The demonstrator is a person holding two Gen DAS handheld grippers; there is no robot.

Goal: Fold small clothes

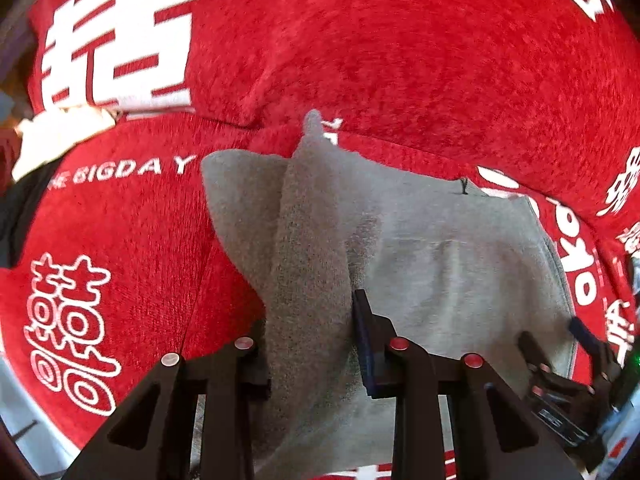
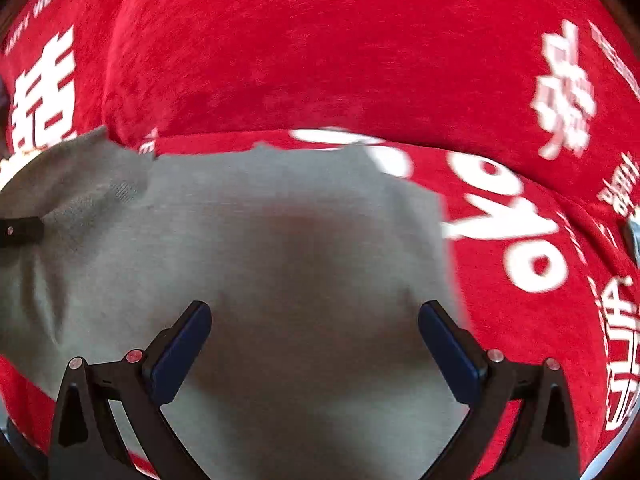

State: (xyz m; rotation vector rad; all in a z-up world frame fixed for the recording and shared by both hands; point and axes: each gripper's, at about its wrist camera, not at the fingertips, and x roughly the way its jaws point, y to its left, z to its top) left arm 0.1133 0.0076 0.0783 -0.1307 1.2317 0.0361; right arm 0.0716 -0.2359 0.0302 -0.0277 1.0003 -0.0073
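A small grey garment [image 1: 460, 264] lies spread on a red plush cover [image 1: 400, 60] printed with white characters. My left gripper [image 1: 310, 320] is shut on a raised fold of the garment, and the cloth rises as a ridge between its fingers. In the right wrist view the same grey garment [image 2: 300, 220] fills the middle of the frame. My right gripper [image 2: 316, 320] hangs open just above it, near its right edge, with nothing between the pads. The right gripper [image 1: 580, 356] also shows at the right of the left wrist view.
The red cover [image 2: 320, 60] rises behind the garment like a cushion back, with a seam along the far edge. A white cloth [image 1: 52, 136] and something dark [image 1: 20, 208] lie at the far left. The left gripper's finger [image 2: 20, 232] pokes in at the left.
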